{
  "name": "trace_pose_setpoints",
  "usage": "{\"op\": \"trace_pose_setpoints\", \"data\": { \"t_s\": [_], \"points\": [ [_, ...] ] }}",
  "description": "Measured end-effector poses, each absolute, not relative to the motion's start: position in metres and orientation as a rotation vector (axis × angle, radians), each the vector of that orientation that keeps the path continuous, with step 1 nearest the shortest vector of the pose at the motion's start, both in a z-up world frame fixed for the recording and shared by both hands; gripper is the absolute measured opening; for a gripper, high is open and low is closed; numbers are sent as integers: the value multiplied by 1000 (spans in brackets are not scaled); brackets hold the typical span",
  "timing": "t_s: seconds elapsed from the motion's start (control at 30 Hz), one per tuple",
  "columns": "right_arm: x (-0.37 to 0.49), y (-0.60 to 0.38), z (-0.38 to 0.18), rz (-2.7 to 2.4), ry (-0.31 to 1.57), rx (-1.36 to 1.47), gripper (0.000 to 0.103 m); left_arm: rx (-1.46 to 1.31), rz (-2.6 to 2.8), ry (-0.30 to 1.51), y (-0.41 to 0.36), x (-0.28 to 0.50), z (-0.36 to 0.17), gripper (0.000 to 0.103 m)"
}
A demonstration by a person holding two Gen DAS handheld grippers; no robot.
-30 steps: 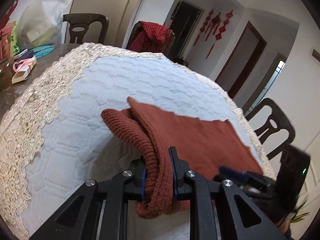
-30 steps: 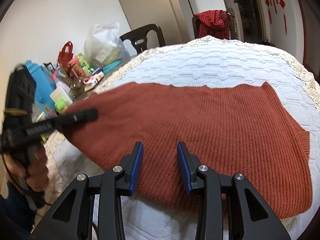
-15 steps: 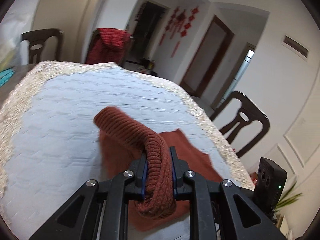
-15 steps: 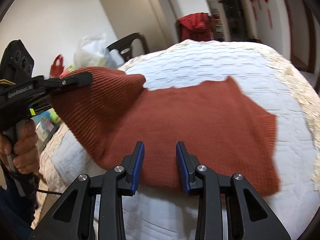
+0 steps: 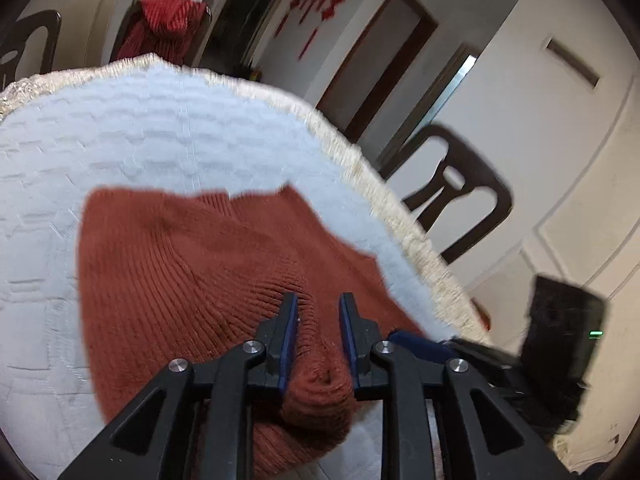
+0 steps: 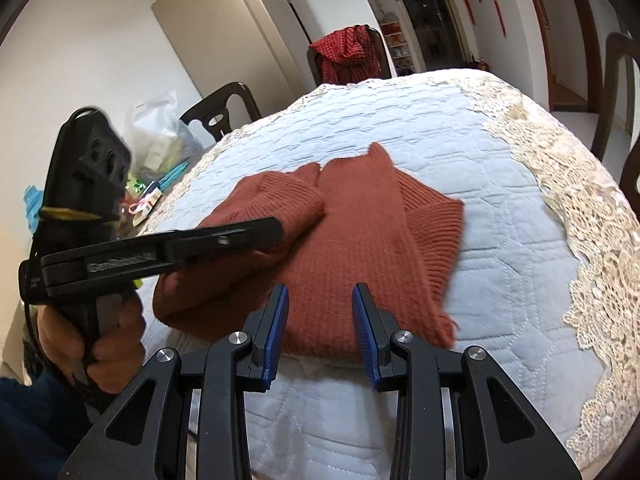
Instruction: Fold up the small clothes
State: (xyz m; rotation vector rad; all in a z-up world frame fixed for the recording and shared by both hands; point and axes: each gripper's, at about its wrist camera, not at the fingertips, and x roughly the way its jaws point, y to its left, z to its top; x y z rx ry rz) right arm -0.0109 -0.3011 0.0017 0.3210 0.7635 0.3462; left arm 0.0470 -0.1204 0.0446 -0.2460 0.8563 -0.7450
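Observation:
A rust-red knitted sweater (image 6: 360,220) lies on the white quilted table cover (image 6: 500,240), with its left side folded over the middle. My left gripper (image 5: 318,310) is shut on the thick folded edge of the sweater (image 5: 200,272), which bulges between its blue pads. In the right wrist view the left gripper (image 6: 256,236) reaches in from the left over the folded part. My right gripper (image 6: 320,300) is open and empty, just above the sweater's near edge.
The cover has a lace border (image 6: 600,240) near the table's right edge. Dark wooden chairs (image 5: 452,192) stand around the table, one with a red garment (image 6: 348,56) on it. A plastic bag and small clutter (image 6: 160,148) sit at the far left.
My left gripper has carried the sweater's left side up and over to the right and laid it on the middle. My right gripper stayed open near the front edge.

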Motion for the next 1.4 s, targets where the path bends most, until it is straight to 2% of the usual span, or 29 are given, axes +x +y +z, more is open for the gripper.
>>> {"op": "trace_pose_setpoints", "data": {
  "t_s": [0.13,0.37,0.53,0.77,1.0,1.2,1.33,1.37,1.4],
  "points": [
    [-9,-311,3,379,756,390,34,-244,-666,778,-88,39,61,28],
    [6,-297,6,475,773,455,35,-226,-591,768,-65,30,55,28],
    [17,-286,4,522,808,479,42,-273,-524,766,-40,36,49,33],
    [28,-303,-14,567,862,705,44,-199,-493,824,-50,39,20,33],
    [40,-284,-11,598,926,686,48,-172,-493,807,-50,35,17,37],
    [53,-278,-17,638,967,742,49,-182,-493,814,-48,35,13,40],
    [60,-269,-16,606,978,665,49,-177,-491,810,-50,35,13,41],
    [62,-266,-16,603,980,651,48,-175,-490,810,-50,36,13,41],
    [63,-264,-16,598,980,637,38,-174,-490,811,-50,36,13,41]
  ]
}}
